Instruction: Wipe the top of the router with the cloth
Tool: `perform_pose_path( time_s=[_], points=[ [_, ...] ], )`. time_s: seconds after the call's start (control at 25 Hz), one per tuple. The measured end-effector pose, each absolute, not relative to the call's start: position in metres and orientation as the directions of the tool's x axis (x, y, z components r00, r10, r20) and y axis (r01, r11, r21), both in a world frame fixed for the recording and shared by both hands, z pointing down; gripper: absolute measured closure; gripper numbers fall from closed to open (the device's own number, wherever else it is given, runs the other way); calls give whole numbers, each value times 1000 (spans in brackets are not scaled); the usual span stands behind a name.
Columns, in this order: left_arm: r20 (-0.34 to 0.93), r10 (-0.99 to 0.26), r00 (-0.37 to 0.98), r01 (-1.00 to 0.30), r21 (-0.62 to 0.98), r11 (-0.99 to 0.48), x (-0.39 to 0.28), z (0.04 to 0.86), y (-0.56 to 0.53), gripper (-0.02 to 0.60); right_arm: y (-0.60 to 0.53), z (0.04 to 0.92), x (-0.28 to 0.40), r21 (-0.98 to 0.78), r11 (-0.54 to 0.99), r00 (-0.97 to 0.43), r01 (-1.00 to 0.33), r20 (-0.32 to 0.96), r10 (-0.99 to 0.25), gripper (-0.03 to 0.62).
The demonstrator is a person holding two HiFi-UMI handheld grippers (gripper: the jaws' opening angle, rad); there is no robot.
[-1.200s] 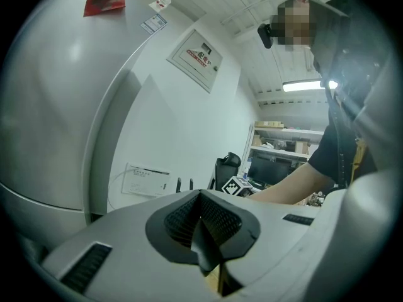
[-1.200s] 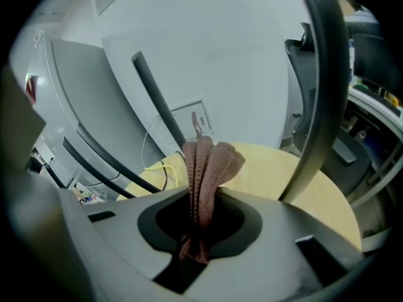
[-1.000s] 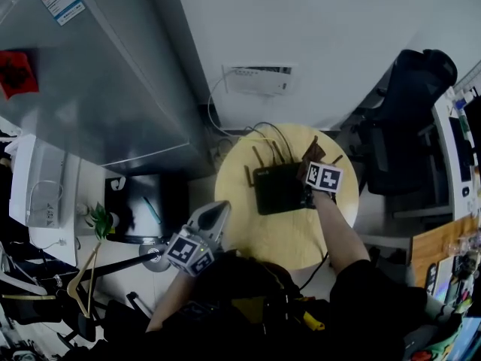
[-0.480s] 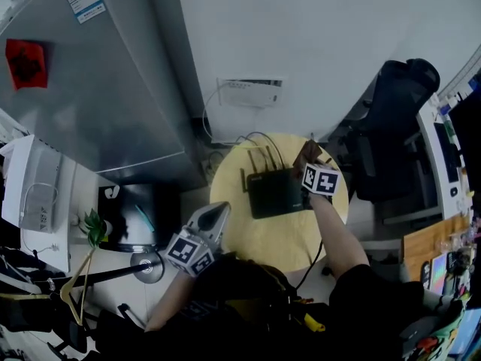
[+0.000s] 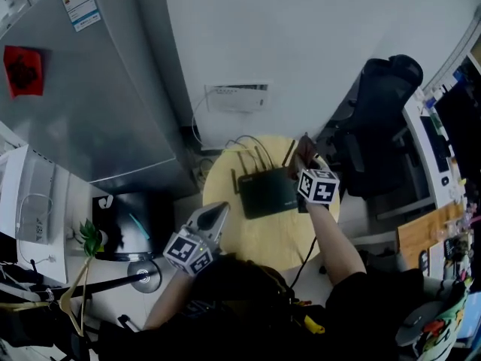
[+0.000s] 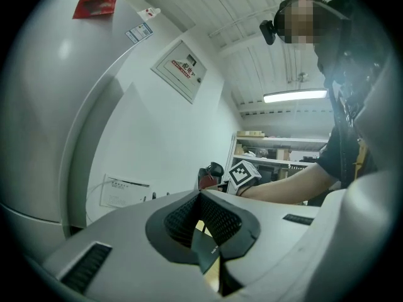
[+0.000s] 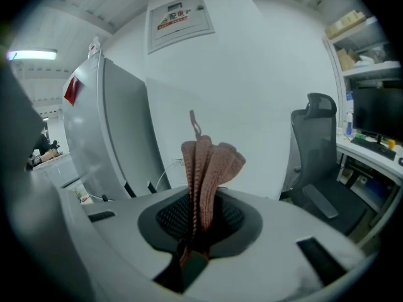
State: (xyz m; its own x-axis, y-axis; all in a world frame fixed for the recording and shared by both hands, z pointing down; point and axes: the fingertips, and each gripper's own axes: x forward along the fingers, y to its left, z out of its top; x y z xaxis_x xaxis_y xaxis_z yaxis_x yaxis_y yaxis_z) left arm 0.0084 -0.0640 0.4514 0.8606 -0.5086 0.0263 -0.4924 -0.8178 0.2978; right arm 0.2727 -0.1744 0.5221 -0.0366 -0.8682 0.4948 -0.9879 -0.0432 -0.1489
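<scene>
The black router (image 5: pixel 267 192) lies on the round yellow table (image 5: pixel 267 241), its antennas pointing toward the wall. My right gripper (image 5: pixel 305 165) hovers at the router's right edge, shut on a brown knitted cloth (image 5: pixel 304 150). In the right gripper view the cloth (image 7: pixel 208 162) stands bunched out of the shut gripper (image 7: pixel 196 222) against the white wall, and the router is out of sight. My left gripper (image 5: pixel 218 213) sits at the table's near left rim, apart from the router. In its own view the left gripper (image 6: pixel 203 216) is shut with nothing held.
A tall grey fridge (image 5: pixel 83 104) stands at the left. A black office chair (image 5: pixel 379 126) and a desk (image 5: pixel 443 149) are at the right. Cables run from the router to a white wall box (image 5: pixel 237 96). A small plant (image 5: pixel 89 235) sits low at the left.
The right gripper with the cloth has shifted a little toward the router's far right corner. The head view has drifted. The left gripper has stayed put.
</scene>
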Motion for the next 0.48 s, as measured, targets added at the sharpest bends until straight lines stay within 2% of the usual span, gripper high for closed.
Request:
perform_pose_path(
  time_s=[0.24,0.48],
  points=[
    [43,-468,883,-459,297,-838,23,455,-57,584,-124,568,263,-182,21,-128,-983,598,-791,531],
    [71,-454,888,-453,301,-839,38,461,-57,584,-84,619,305,-336,-189,-85,-923,656,-750,533]
  ],
)
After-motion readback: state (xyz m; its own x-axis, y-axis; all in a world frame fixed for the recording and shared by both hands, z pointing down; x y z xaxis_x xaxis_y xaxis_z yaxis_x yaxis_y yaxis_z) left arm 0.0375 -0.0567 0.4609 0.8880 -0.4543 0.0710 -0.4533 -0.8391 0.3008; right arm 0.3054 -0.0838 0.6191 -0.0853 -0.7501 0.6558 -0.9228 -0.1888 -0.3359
